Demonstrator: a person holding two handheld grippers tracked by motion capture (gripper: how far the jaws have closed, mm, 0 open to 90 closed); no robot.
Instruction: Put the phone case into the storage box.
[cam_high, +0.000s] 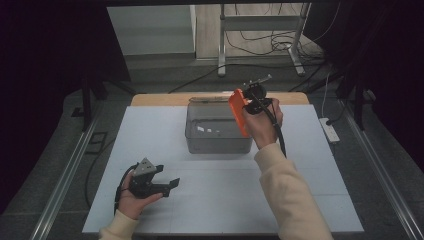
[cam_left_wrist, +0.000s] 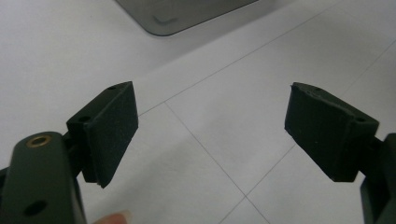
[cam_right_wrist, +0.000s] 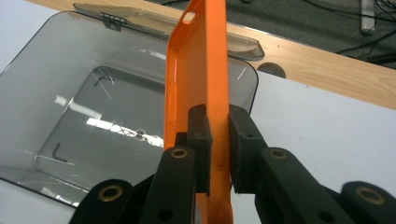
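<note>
An orange phone case (cam_right_wrist: 201, 70) stands on edge between the pads of my right gripper (cam_right_wrist: 219, 149), which is shut on it. In the high view the case (cam_high: 238, 111) hangs over the right side of a clear plastic box (cam_high: 215, 131) at the back middle of the table, with the right gripper (cam_high: 252, 102) above it. The box (cam_right_wrist: 84, 112) looks empty and its lid (cam_right_wrist: 140, 21) lies folded back behind it. My left gripper (cam_high: 167, 186) rests low at the front left, held in a hand. Its jaws (cam_left_wrist: 210, 130) stand wide open over the white table with nothing between them.
The white table top (cam_high: 200, 200) ends in a wooden strip (cam_high: 160, 99) at the back. A corner of the box (cam_left_wrist: 177, 18) lies ahead of the left gripper. A power strip (cam_high: 330, 130) lies on the floor to the right, and cables and a metal stand (cam_high: 260, 30) are behind the table.
</note>
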